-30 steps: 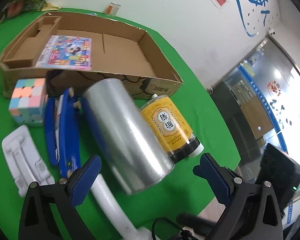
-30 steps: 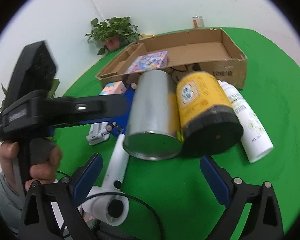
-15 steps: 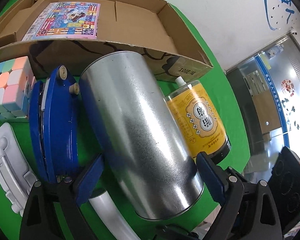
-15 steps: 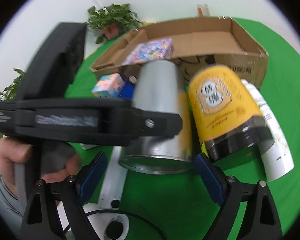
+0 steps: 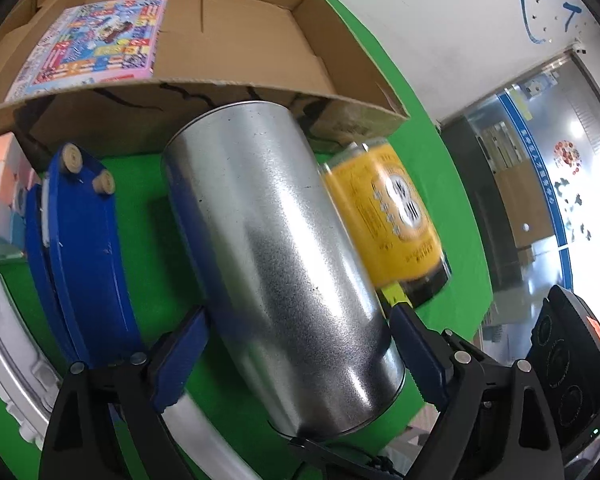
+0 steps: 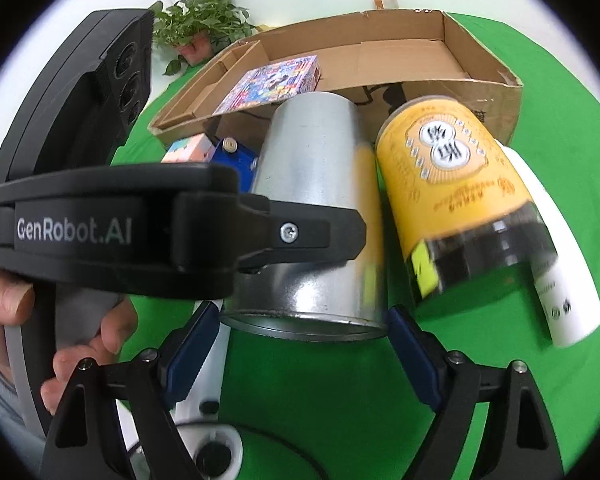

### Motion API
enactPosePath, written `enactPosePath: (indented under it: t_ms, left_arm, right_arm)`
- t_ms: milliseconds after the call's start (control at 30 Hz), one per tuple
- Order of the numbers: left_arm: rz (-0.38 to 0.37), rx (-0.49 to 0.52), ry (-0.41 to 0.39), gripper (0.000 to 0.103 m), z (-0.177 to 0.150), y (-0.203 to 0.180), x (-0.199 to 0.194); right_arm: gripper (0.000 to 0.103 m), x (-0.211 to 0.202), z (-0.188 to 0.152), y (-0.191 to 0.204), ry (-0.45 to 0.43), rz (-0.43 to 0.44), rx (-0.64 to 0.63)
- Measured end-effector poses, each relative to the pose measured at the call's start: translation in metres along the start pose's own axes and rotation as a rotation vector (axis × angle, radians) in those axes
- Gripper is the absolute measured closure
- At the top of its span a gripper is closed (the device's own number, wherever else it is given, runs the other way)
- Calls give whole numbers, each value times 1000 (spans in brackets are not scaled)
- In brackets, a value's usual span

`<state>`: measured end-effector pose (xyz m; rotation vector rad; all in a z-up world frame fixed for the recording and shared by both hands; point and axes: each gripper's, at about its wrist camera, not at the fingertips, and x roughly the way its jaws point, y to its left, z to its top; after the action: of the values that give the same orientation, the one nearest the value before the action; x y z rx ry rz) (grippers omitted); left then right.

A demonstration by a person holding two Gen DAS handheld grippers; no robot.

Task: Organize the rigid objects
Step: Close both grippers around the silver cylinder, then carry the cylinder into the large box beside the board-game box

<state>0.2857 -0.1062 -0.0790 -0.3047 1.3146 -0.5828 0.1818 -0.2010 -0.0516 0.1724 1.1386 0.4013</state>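
A large silver metal can [image 5: 276,264] lies on its side on the green table, in front of a cardboard box [image 5: 228,40]. My left gripper [image 5: 300,356] is wide open with a finger on each side of the can's near end. In the right wrist view the can [image 6: 312,200] lies between my right gripper's [image 6: 304,344] open fingers, with the left gripper's body [image 6: 140,220] across its left side. A yellow jar [image 6: 460,200] with a black cap lies right of the can and looks blurred. It also shows in the left wrist view [image 5: 392,220].
A colourful flat box [image 5: 96,44] lies inside the cardboard box. A blue stapler-like tool [image 5: 72,248], a pastel cube [image 5: 0,196], a white plastic piece [image 5: 8,356] and a white tube [image 5: 204,436] lie left. A white bottle [image 6: 556,280] lies right of the jar.
Both grippers have moved forward until their fingers straddle the silver can's near end. The yellow jar has shifted and turned beside the can.
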Motion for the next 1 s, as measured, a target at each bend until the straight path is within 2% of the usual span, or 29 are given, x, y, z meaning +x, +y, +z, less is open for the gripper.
enactPosePath:
  t_ms: [200, 300, 400, 600, 767, 933, 967, 1000]
  left_arm:
    - [-83, -30, 21, 17, 13, 10, -7]
    - [-57, -65, 10, 17, 23, 23, -13]
    - [-51, -53, 28, 17, 35, 24, -13]
    - [-7, -1, 56, 20, 46, 4, -6]
    - [0, -7, 40, 20, 48, 0, -8]
    - [-14, -10, 23, 22, 43, 0, -18]
    - [-15, -6, 16, 22, 28, -2, -26]
    - [-13, -1, 2, 22, 25, -4, -32]
  right_arm:
    - [17, -10, -6, -13, 39, 80, 51]
    - [16, -15, 0, -17, 32, 97, 75]
    - [16, -12, 8, -24, 49, 126, 124]
    - [17, 13, 15, -27, 116, 111, 168]
    - [17, 16, 14, -20, 106, 65, 146]
    - [17, 23, 20, -15, 108, 50, 137]
    - [17, 22, 19, -13, 103, 44, 134]
    - [17, 20, 18, -13, 95, 44, 133]
